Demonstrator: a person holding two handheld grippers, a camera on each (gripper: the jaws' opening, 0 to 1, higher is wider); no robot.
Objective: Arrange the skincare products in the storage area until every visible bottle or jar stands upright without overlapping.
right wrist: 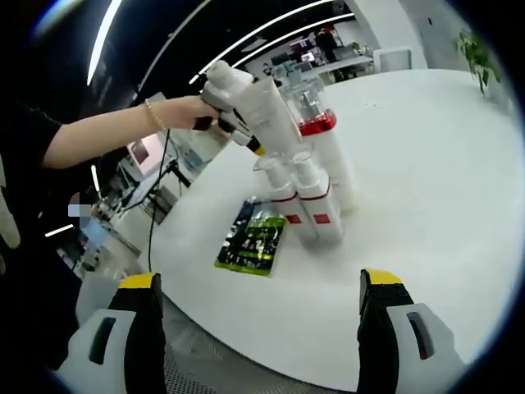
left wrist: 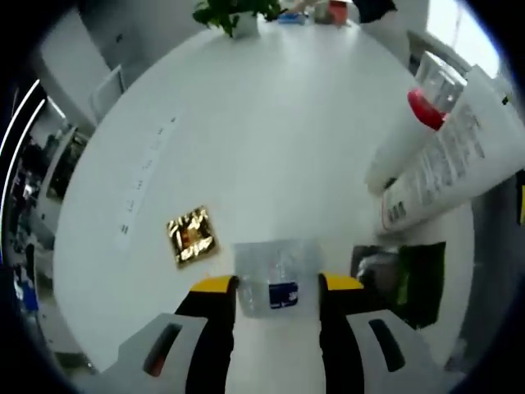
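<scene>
The left gripper (left wrist: 278, 287) jaws pinch a clear capped bottle (left wrist: 277, 275), seemingly lifted off the bench (left wrist: 271, 139); lower it plumb beside the standing bottles (right wrist: 305, 193), clear of the green sachet (right wrist: 253, 236); the right gripper (right wrist: 261, 287) gapes wide, empty.

Left gripper view: a clear jar (left wrist: 277, 279) sits between the jaws on the table (left wrist: 271, 139); a foil sachet (left wrist: 191, 235) lies to their left, tubes (left wrist: 447, 152) to the right — a plant (left wrist: 234, 12) far ahead.

Right gripper view: upright bottles (right wrist: 308, 193) ahead, a flat packet (right wrist: 253, 236) left of them.
</scene>
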